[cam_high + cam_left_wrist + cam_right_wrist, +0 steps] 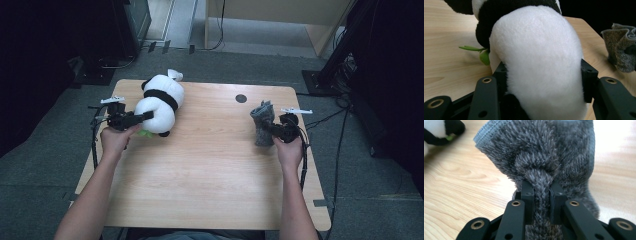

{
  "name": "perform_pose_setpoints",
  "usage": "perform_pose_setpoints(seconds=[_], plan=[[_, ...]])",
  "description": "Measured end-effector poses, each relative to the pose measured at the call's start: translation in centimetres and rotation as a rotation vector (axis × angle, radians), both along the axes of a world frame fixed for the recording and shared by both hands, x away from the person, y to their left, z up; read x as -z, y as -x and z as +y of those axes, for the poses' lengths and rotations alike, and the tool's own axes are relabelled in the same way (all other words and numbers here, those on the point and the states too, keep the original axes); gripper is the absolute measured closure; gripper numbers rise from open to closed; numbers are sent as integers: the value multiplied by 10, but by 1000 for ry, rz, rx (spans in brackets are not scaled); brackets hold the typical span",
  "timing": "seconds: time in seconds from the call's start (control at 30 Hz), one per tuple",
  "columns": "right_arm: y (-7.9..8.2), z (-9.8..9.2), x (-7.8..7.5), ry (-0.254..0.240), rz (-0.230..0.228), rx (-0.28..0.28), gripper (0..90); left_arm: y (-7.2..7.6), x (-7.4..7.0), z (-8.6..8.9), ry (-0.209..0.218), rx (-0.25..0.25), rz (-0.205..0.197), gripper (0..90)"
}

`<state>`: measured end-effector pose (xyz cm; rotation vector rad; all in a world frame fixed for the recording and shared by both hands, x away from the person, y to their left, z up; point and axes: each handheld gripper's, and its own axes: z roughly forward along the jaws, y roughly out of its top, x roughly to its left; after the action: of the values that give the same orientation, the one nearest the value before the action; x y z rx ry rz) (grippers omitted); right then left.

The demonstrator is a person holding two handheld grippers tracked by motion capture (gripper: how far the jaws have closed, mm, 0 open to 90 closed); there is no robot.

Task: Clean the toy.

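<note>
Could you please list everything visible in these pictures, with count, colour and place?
Panda plush: one, white and black with a green leaf piece below it, far left part of the table, its white body between the left gripper's jaws.
Fuzzy cloth: one, grey, right part of the table, a fold pinched in the right gripper.
Table: one, light wood, centre of the high view.
Round hole cover: one, dark, far side of the tabletop.
Floor: grey carpet around the table.
Left gripper: one, black, closed on the plush.
Right gripper: one, black, closed on the cloth.
Forearms: two, bare, entering from the bottom edge.
</note>
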<state>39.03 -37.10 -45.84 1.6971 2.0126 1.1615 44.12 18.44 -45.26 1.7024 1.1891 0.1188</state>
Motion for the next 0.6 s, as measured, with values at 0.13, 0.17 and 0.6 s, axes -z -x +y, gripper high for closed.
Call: perform_pose_setpoints(seconds=[0.13, 0.17, 0.6], plan=[[-4, -3, 11, 20, 40, 13, 787, -2, 5, 6, 16, -12, -1, 443], [-5, -3, 13, 25, 46, 16, 785, -2, 5, 7, 0, -12, -8, 442], [-18, -3, 40, 99, 81, 36, 738, -7, 20, 15, -57, -30, -10, 347]])
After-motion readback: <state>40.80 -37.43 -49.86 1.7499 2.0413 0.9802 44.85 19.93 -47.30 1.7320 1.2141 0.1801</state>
